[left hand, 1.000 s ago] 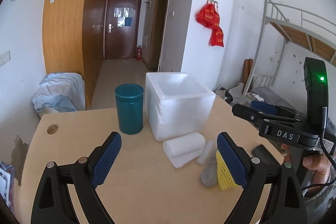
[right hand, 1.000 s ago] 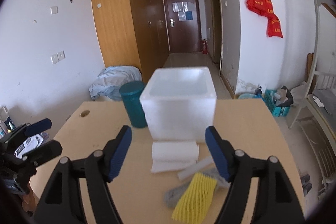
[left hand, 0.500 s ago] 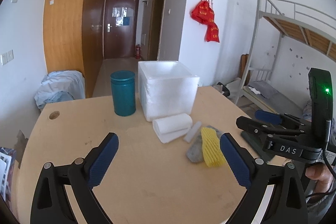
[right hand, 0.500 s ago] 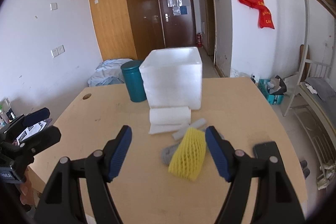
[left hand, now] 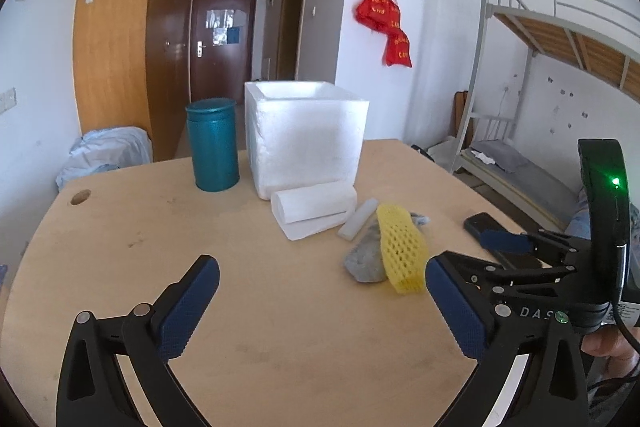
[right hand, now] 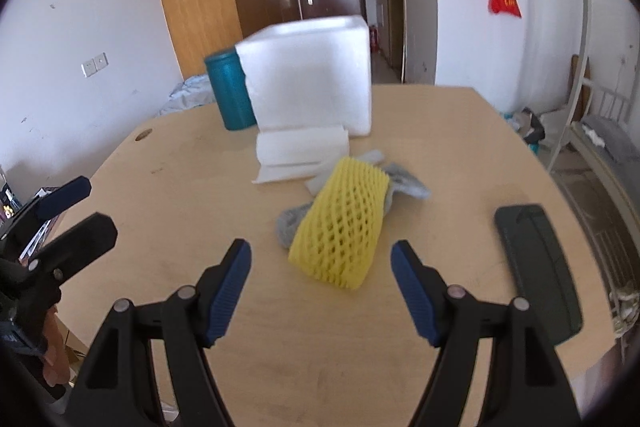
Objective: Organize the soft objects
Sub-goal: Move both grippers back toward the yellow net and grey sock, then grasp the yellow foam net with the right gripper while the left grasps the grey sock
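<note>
A yellow foam net sleeve [right hand: 340,223] [left hand: 400,247] lies on a grey cloth [right hand: 400,183] [left hand: 364,263] in the middle of the round wooden table [left hand: 140,227]. Behind them lie a white foam roll [left hand: 314,201] [right hand: 300,147] and a small white foam strip [left hand: 358,219]. An open white foam box [left hand: 306,135] [right hand: 308,75] stands behind those. My right gripper [right hand: 320,283] is open just short of the yellow sleeve, nothing between its fingers. My left gripper [left hand: 320,303] hangs over bare table left of the sleeve, its jaws opening wide and empty.
A teal canister [left hand: 212,143] [right hand: 230,95] stands left of the foam box. A dark phone [right hand: 536,259] [left hand: 484,227] lies near the table's right edge. A hand [left hand: 608,343] holds the right gripper's body [left hand: 560,267] at the lower right.
Both grippers have sunk toward the table and drawn back, so the box now stands higher in both views. The left jaws have spread wider. The right jaws keep their gap.
</note>
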### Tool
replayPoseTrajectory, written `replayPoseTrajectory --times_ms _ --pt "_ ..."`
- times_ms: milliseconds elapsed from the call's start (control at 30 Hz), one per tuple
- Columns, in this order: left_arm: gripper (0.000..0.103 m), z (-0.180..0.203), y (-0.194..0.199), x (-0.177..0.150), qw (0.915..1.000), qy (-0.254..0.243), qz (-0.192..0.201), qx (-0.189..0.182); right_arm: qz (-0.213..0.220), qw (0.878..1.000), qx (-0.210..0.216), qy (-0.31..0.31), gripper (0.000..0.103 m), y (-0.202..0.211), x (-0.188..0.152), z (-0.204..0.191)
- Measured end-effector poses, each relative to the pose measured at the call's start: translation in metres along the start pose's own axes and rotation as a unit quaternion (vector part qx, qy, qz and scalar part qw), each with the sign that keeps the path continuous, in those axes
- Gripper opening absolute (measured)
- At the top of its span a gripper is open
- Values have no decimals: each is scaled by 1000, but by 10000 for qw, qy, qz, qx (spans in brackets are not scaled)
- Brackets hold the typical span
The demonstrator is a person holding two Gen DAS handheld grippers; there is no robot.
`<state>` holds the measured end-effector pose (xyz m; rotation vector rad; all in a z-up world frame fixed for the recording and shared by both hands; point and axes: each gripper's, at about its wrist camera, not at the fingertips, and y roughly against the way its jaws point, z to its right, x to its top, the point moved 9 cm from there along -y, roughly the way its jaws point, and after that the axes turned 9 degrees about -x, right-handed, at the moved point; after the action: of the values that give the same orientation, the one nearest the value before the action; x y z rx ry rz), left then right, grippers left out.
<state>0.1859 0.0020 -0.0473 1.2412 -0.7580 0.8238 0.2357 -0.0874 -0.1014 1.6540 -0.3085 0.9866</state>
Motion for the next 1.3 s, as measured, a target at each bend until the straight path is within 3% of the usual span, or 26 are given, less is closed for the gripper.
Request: replayPoseTrajectory --times_ms 367,733,767,833,933,1033,1300 --pt "103 -24 -52 -7 9993 288 -231 -41 -207 9997 45 -112 76 -28 -3 7" --pt "103 -26 -73 -11 9986 351 -328 -200 -504 9987 -67 -64 75 -62 -5 8" --pt "103 -25 -75 -11 9987 325 -342 -205 -532 9985 -17 -114 70 -64 -6 9" --pt "103 -27 -79 -12 9986 320 -371 -182 -715 9971 141 -217 31 -70 -11 12" --pt "103 -28 -88 -15 9976 359 -521 -287 -772 9966 170 -210 18 -72 -16 15" --pt "103 -24 -100 -17 9966 321 -667 -361 -694 9968 200 -335 12 -64 -17 22" --pt "103 5 -135 -24 9921 2 -1058 -668 -415 9979 168 -463 11 -38 -18 43"
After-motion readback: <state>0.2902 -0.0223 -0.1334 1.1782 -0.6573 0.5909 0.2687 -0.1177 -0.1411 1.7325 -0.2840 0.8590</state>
